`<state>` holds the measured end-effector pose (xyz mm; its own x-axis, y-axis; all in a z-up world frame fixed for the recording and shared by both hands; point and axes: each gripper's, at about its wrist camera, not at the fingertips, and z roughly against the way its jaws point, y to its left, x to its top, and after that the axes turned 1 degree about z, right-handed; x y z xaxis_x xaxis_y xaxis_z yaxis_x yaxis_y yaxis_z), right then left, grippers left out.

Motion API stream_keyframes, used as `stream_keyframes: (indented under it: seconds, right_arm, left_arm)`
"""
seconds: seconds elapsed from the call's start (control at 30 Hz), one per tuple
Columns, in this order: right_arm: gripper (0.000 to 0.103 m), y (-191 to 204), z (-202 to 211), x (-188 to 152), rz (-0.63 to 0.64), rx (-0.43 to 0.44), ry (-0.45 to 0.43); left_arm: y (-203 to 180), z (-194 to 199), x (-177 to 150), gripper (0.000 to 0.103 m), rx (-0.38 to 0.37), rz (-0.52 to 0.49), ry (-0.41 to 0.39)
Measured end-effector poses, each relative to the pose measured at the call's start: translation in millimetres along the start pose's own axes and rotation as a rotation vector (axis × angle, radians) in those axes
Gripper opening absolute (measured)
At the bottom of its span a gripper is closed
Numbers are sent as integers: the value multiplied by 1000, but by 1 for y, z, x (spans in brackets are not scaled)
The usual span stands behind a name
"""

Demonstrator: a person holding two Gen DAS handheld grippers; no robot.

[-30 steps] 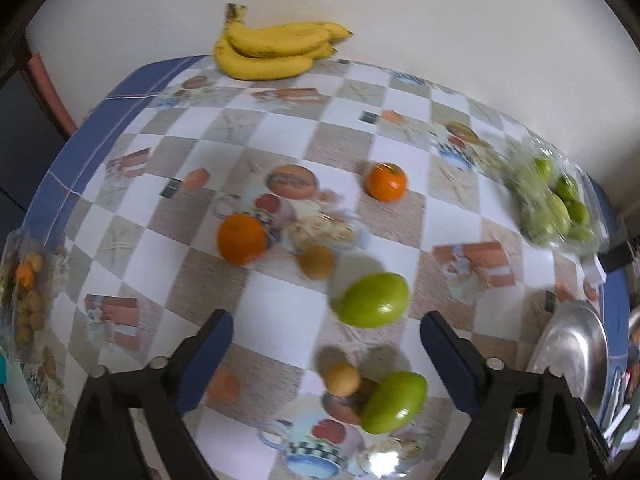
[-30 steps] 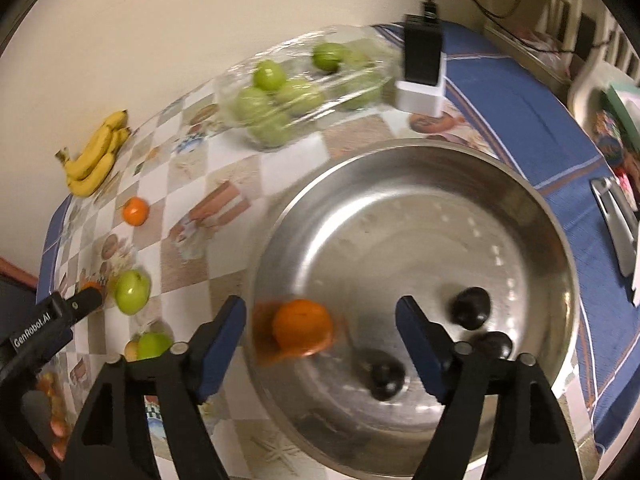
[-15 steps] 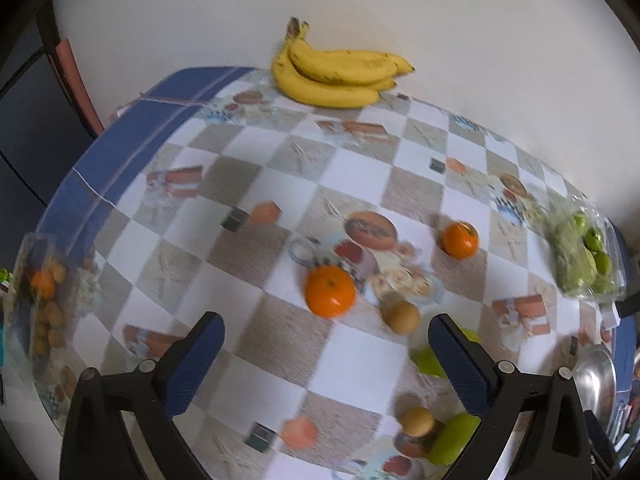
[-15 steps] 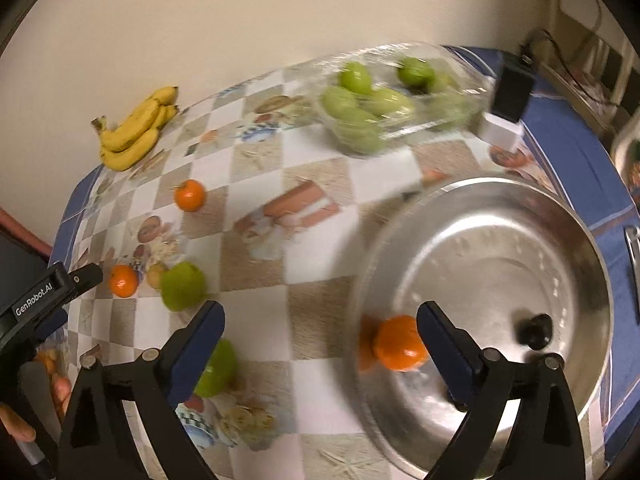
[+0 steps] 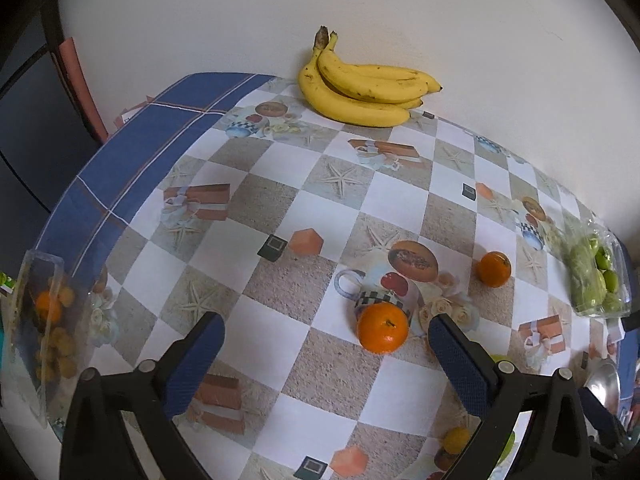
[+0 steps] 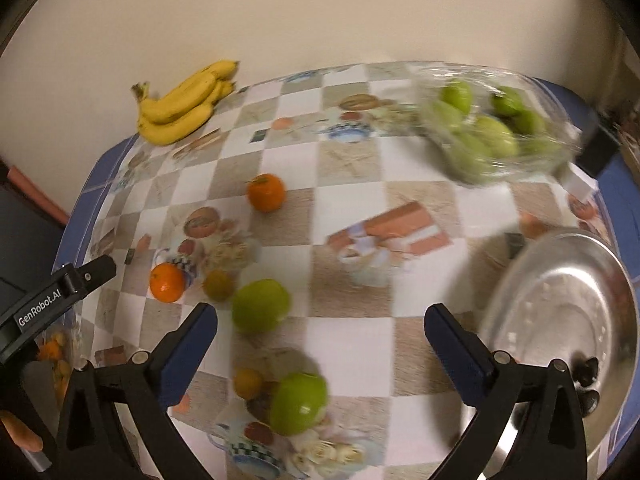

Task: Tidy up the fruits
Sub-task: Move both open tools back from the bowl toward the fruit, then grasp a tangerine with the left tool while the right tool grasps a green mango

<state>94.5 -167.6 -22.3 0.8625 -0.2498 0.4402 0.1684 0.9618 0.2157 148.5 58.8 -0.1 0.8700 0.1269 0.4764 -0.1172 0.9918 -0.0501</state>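
Observation:
My left gripper (image 5: 325, 322) is open above the checkered tablecloth (image 5: 280, 208). An orange (image 5: 383, 328) lies between its fingers, nearer the right one, and no pad touches it. A second orange (image 5: 495, 269) sits farther right, and bananas (image 5: 360, 92) lie by the wall. My right gripper (image 6: 320, 312) has its jaws opening wide with nothing between them. Ahead of it lie two green apples (image 6: 261, 305) (image 6: 298, 403), two oranges (image 6: 167, 282) (image 6: 266, 192) and small brownish fruits (image 6: 218, 285). The metal bowl (image 6: 560, 320) is at its right.
A clear bag of green fruit (image 6: 488, 132) lies at the back right. A clear box of small fruits (image 5: 48, 328) stands at the table's left edge. A dark chair (image 5: 32, 120) is beyond that edge. The wall runs close behind the table.
The right gripper's jaws widened and it swung left, from over the bowl with an orange in it to the loose fruit. The left gripper moved left, and the near orange now sits between its fingers.

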Motion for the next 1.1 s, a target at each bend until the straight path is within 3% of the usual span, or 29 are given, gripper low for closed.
stream_keyframes:
  seconds: [0.27, 0.7, 0.77, 0.83, 0.93, 1.03, 1.1]
  right_arm:
    - [103, 32, -30, 4, 77, 13, 58]
    - [102, 42, -61, 0, 120, -30, 132]
    - [96, 43, -63, -1, 125, -32, 135]
    - [83, 42, -64, -1, 126, -34, 139]
    - [75, 43, -66, -2, 127, -31, 146]
    - [55, 45, -66, -2, 136, -39, 142]
    - [54, 47, -67, -2, 147, -47, 142]
  left_arm:
    - [-1, -21, 1, 103, -26, -16, 36]
    - [-30, -50, -1, 101, -60, -109, 92]
    - [-30, -53, 0, 99, -57, -103, 97]
    - [-30, -57, 1, 90, -55, -100, 104]
    - [-30, -63, 0, 83, -62, -92, 123]
    - [-29, -68, -1, 75, -80, -72, 141]
    - [-30, -69, 0, 72, -81, -69, 141]
